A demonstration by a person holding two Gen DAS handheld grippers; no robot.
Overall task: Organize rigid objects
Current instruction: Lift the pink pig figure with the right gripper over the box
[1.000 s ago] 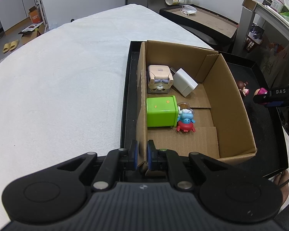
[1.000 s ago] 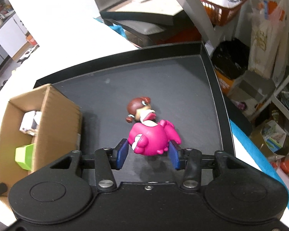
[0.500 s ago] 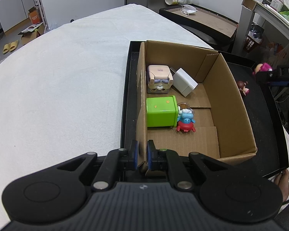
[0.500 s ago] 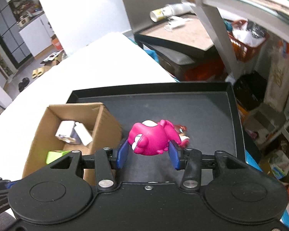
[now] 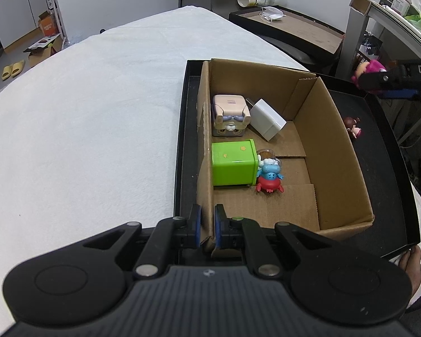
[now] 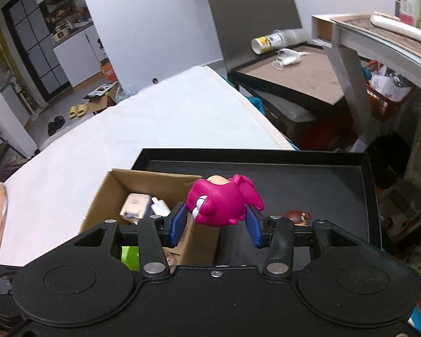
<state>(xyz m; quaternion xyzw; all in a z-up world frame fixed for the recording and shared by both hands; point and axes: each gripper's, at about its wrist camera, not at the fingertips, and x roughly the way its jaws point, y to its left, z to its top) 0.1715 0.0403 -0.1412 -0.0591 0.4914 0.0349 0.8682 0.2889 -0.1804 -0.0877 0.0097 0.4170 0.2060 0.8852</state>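
Observation:
My right gripper [image 6: 214, 220] is shut on a magenta toy figure [image 6: 224, 202] and holds it in the air above the right wall of the cardboard box [image 6: 106, 191]; it also shows in the left wrist view [image 5: 369, 70]. My left gripper [image 5: 207, 229] is shut on the box's near left wall [image 5: 206, 168]. In the box lie a green cube [image 5: 234, 163], a beige cube toy [image 5: 230, 115], a white block [image 5: 268, 123] and a blue-and-red figure [image 5: 269, 179]. A small brown-haired doll [image 5: 353, 126] lies on the black tray [image 5: 390, 168].
The tray sits on a white-covered table [image 5: 84, 126]. A dark side table [image 5: 294, 31] with a cup and a mask stands behind. A shelf frame [image 5: 359, 19] and clutter are at the right.
My right gripper lifted the magenta figure off the tray and carried it left, up over the box's right wall. My left gripper stayed clamped on the box wall.

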